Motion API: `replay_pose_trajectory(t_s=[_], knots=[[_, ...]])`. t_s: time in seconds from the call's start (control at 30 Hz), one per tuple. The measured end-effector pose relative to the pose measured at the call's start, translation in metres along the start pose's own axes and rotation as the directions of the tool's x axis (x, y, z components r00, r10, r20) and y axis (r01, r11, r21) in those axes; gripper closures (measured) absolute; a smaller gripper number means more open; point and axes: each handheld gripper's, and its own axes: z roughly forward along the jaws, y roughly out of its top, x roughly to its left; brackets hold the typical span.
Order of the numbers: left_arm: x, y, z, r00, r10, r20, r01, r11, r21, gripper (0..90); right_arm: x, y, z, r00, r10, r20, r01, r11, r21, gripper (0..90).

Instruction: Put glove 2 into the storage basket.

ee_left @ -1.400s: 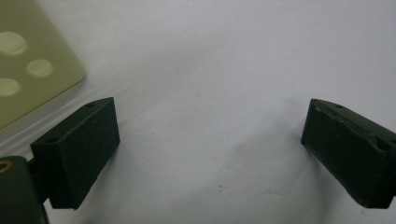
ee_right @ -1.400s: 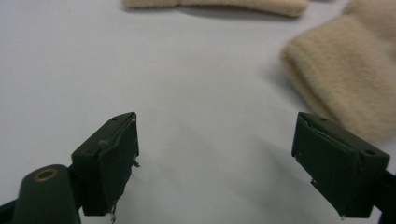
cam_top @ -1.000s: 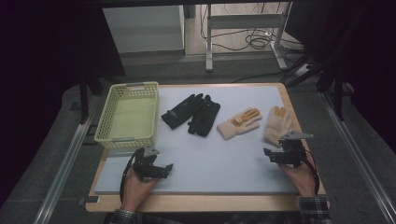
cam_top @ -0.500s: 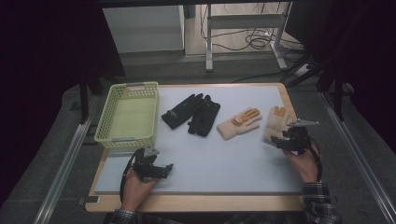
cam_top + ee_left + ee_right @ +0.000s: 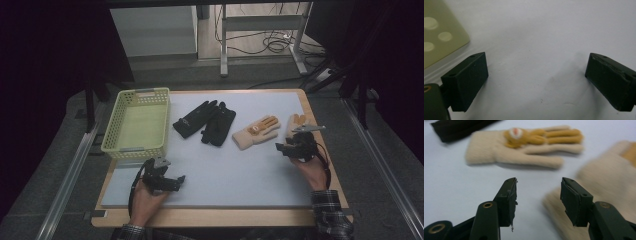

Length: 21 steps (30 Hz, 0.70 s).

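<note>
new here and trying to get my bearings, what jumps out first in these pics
Two pairs of gloves lie mid-table: black gloves, and cream gloves with orange fingers to their right. A yellow-green basket sits at the table's left edge. The right gripper, its jaws just closing with nothing between them, is at the rightmost cream glove's cuff.

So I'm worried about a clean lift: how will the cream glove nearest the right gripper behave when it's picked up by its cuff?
The cream glove looks like soft, fuzzy knit lying flat, so it will probably droop from the right gripper, fingers dangling. It seems light, so a push would likely bunch it rather than slide it. The fuzzy cuff should grip well, not slip.
</note>
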Motion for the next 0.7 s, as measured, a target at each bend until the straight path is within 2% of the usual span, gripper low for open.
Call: replay_pose_trajectory(t_s=[0.03, 0.07, 0.1, 0.17, 0.2, 0.43, 0.57, 0.7], knots=[[0.0, 0.0, 0.0, 1.0, 0.0, 0.0, 0.0, 1.0, 0.0, 5.2, 0.0, 0.0, 0.0, 1.0, 0.0, 0.0, 0.0, 1.0, 0.0, 46.4], [0.0, 0.0, 0.0, 1.0, 0.0, 0.0, 0.0, 1.0, -0.001, 5.2, 0.01, 0.006, 0.007, 0.9995, -0.019, -0.026, 0.019, 1.0, 0.001, 46.8], [0.0, 0.0, 0.0, 1.0, 0.0, 0.0, 0.0, 1.0, -0.001, 5.2, 0.01, 0.006, 0.007, 0.9995, -0.019, -0.026, 0.019, 1.0, 0.001, 46.8], [0.0, 0.0, 0.0, 1.0, 0.0, 0.0, 0.0, 1.0, -0.001, 5.3, 0.02, 0.012, 0.016, 0.9979, -0.036, -0.054, 0.036, 0.999, 0.002, 46.8], [0.0, 0.0, 0.0, 1.0, 0.0, 0.001, 0.0, 1.0, -0.002, 5.3, 0.031, 0.019, 0.024, 0.9956, -0.054, -0.077, 0.054, 0.999, 0.004, 46.8], [0.0, 0.0, 0.0, 1.0, 0.001, 0.002, -0.001, 1.0, -0.004, 5.6, 0.065, 0.043, 0.05, 0.9853, -0.122, -0.12, 0.124, 0.992, 0.01, 48.5], [0.0, 0.0, 0.0, 1.0, 0.002, 0.002, -0.002, 1.0, -0.003, 5.6, 0.077, 0.053, 0.063, 0.9807, -0.143, -0.133, 0.146, 0.989, 0.013, 52.8], [0.0, 0.0, 0.0, 1.0, 0.001, 0.003, -0.001, 1.0, -0.003, 5.6, 0.083, 0.06, 0.076, 0.9789, -0.133, -0.156, 0.137, 0.99, 0.016, 57.5]])
